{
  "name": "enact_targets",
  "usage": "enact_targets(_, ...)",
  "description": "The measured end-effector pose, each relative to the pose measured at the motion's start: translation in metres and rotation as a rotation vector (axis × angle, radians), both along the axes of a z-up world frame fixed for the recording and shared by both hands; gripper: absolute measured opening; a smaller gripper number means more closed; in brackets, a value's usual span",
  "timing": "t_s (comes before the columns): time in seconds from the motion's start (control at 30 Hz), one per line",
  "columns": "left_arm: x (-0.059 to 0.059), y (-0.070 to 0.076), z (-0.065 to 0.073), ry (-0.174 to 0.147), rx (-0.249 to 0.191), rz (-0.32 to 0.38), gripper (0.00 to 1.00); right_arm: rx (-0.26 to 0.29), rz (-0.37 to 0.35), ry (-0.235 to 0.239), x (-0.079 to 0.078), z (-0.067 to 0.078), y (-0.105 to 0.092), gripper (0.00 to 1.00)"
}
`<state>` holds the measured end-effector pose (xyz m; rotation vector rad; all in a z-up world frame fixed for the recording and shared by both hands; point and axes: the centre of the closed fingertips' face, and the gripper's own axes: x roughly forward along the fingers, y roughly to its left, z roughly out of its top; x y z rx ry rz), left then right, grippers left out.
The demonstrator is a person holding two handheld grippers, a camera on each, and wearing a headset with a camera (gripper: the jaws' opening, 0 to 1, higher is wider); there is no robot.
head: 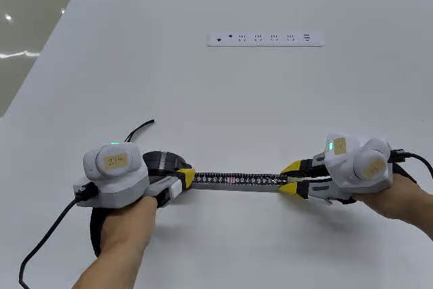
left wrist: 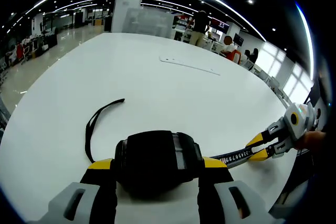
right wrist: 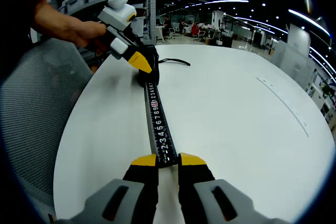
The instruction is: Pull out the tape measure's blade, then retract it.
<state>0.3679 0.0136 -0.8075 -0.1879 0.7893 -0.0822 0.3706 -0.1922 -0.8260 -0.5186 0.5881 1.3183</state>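
A black tape measure case (left wrist: 157, 162) sits on the white table between the yellow-tipped jaws of my left gripper (left wrist: 158, 165), which is shut on it; the case (head: 162, 162) also shows in the head view with my left gripper (head: 174, 179) around it. Its black blade (head: 237, 180) with white numbers runs flat across the table to my right gripper (head: 292, 178). In the right gripper view the blade (right wrist: 156, 124) leads back to the case (right wrist: 149, 61), and my right gripper (right wrist: 165, 160) is shut on the blade's end. A black wrist strap (left wrist: 97, 119) trails from the case.
A white power strip (head: 265, 38) lies far across the table, also seen as a power strip (left wrist: 190, 66) in the left gripper view. Cables (head: 47, 235) trail from both grippers. The table's left edge (head: 40, 52) borders a grey floor. A mesh chair (right wrist: 37, 108) stands beside the table.
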Motion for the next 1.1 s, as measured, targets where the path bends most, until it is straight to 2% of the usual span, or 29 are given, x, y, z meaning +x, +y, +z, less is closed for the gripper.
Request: enact_targets(1.1,0.001,-0.001,0.0,0.01,-0.008,-0.003,0.59,0.019,-0.004,0.02,0.0,-0.001,0.029,0.12)
